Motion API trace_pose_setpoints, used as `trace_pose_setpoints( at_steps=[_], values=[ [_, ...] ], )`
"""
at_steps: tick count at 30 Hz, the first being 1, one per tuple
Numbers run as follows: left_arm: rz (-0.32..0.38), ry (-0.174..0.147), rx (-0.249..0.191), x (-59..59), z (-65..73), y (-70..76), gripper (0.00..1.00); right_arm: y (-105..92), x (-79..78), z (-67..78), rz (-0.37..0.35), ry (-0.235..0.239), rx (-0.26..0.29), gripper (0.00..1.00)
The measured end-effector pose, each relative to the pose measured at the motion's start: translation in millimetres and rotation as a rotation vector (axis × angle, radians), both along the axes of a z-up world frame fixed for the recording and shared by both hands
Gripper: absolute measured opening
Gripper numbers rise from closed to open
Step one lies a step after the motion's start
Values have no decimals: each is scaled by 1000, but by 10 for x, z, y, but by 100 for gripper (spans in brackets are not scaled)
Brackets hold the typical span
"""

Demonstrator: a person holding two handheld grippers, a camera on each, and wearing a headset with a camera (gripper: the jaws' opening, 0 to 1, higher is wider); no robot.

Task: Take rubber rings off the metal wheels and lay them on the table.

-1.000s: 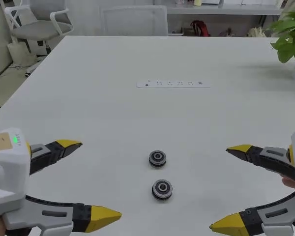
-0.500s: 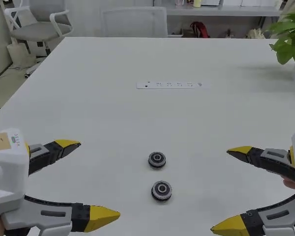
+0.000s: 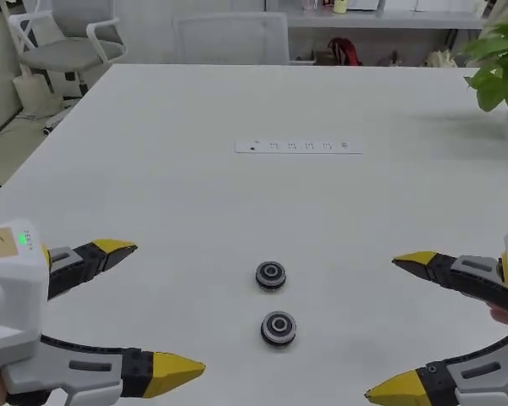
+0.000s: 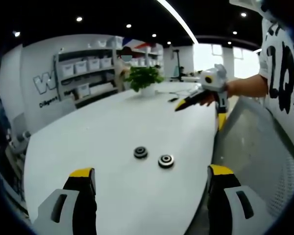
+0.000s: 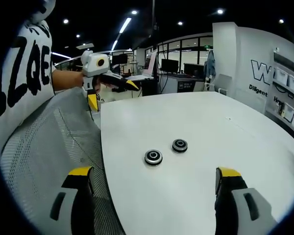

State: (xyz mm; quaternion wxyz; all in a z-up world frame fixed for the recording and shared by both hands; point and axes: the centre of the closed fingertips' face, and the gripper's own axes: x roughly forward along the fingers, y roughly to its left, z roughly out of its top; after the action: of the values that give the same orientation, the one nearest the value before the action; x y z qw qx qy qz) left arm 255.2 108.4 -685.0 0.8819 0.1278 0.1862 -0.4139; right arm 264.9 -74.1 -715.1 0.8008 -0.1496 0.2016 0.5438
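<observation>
Two small metal wheels with black rubber rings lie flat on the white table (image 3: 237, 203): a far wheel (image 3: 271, 274) and a near wheel (image 3: 278, 327), close together. My left gripper (image 3: 157, 309) hovers open at the lower left, well apart from them, its yellow-tipped jaws spread wide. Open too, my right gripper (image 3: 402, 326) hangs at the lower right, nothing between its jaws. In the left gripper view both wheels (image 4: 140, 152) (image 4: 166, 160) sit ahead of the gripper (image 4: 152, 177). From the right gripper (image 5: 154, 177), the wheels (image 5: 180, 145) (image 5: 153, 157) also lie ahead.
A white power strip (image 3: 298, 145) lies flat mid-table. A green plant (image 3: 499, 63) stands at the far right edge. Office chairs (image 3: 63, 38) stand beyond the far left corner. The near table edge runs just below the grippers.
</observation>
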Motion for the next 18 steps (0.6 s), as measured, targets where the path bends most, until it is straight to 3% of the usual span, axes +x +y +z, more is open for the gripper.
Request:
trace_pose_setpoints(
  at_steps=[18],
  values=[
    [29, 0, -1, 6, 2, 122, 96, 3, 0, 21, 2, 5, 2, 100]
  ],
)
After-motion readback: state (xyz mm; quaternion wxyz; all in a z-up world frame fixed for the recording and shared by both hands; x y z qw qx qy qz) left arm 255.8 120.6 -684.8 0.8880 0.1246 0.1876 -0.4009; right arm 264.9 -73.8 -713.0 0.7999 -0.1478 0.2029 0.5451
